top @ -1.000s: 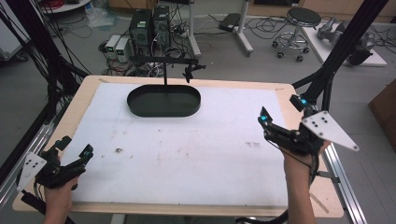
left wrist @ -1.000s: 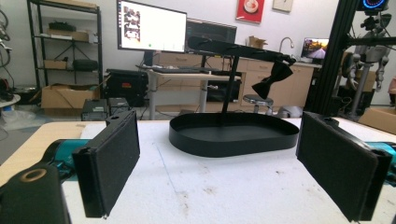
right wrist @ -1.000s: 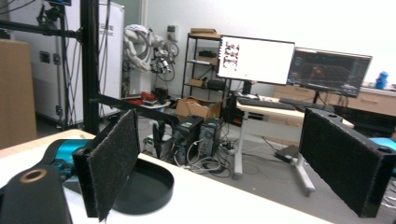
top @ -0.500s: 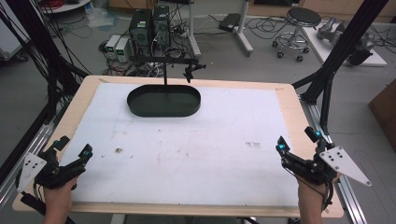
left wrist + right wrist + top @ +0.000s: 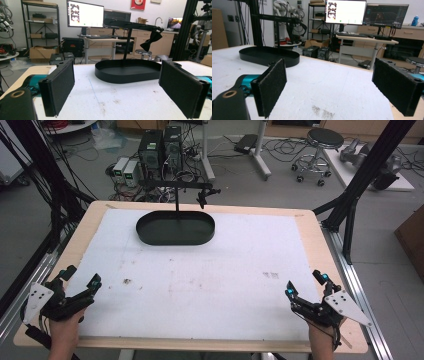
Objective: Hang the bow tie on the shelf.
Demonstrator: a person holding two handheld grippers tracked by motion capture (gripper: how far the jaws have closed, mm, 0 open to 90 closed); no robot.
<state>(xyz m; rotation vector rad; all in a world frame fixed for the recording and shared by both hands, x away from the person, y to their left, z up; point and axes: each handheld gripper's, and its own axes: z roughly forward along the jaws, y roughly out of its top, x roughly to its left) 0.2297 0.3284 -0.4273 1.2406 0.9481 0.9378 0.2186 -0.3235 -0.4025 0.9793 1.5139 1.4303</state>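
Observation:
A black oval tray (image 5: 175, 240) stands at the far middle of the white table top (image 5: 210, 275). A thin black stand (image 5: 177, 203) rises from it, and a black bow tie (image 5: 151, 40) hangs from the stand's crossbar. My left gripper (image 5: 82, 275) rests at the near left corner, open, with nothing between its pads (image 5: 58, 87). At the near right corner my right gripper (image 5: 305, 283) is open and empty too, with the tray (image 5: 269, 60) far off to its left. Both grippers are well apart from the tray.
The white sheet lies on a wooden board (image 5: 320, 250) with metal rails along both sides. A small dark speck (image 5: 127, 281) marks the sheet near the left gripper. Black frame posts (image 5: 360, 185) stand at the far right, and computers (image 5: 160, 150) and a stool (image 5: 320, 145) sit beyond the table.
My right gripper has pulled back from the right edge mid-table to the near right corner, staying open. The left gripper has not moved.

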